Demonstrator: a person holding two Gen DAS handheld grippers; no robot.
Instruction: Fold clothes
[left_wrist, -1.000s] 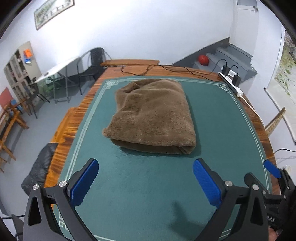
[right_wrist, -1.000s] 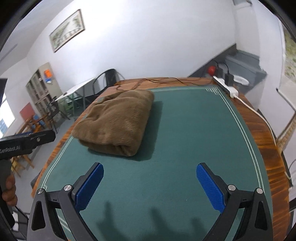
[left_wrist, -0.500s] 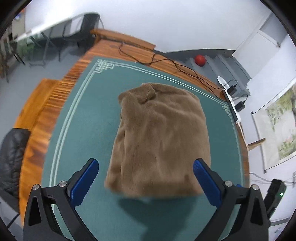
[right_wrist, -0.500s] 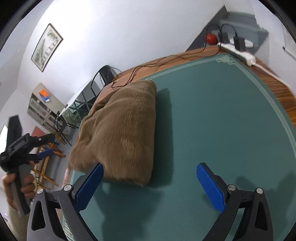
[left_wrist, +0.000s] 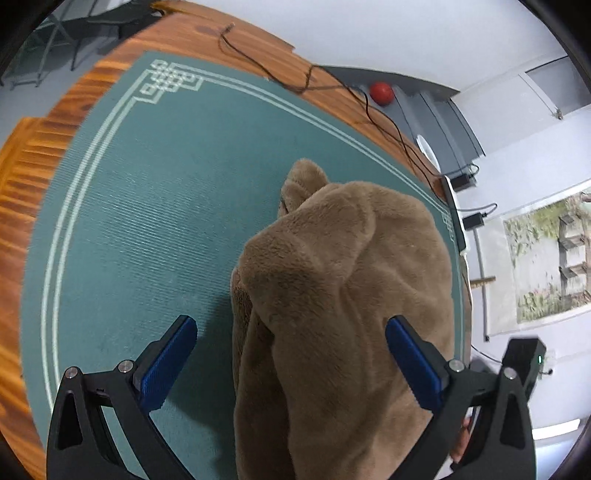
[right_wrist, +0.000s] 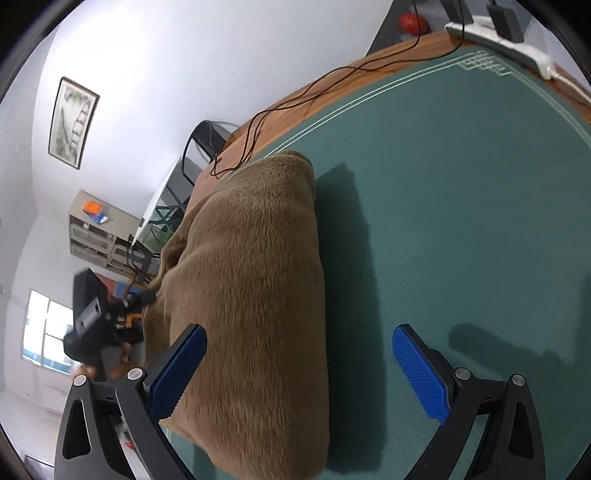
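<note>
On the green felt table mat (left_wrist: 140, 206), a plush brown fleece garment (left_wrist: 343, 295), folded into a thick bundle, is straddled by the wide-open left gripper (left_wrist: 291, 365) and right gripper (right_wrist: 299, 373).

Tabletop (left_wrist: 122, 221): green mat with pale double border and knot corner motif, wooden rim. Black cable (left_wrist: 373, 110) trails over far rim. Red ball (left_wrist: 381, 93) on grey steps beyond. White power strip (right_wrist: 517, 48) at mat corner. Framed picture (right_wrist: 72, 123) on white wall; shelf unit (right_wrist: 99, 236) below; black chair (right_wrist: 207, 140).
</note>
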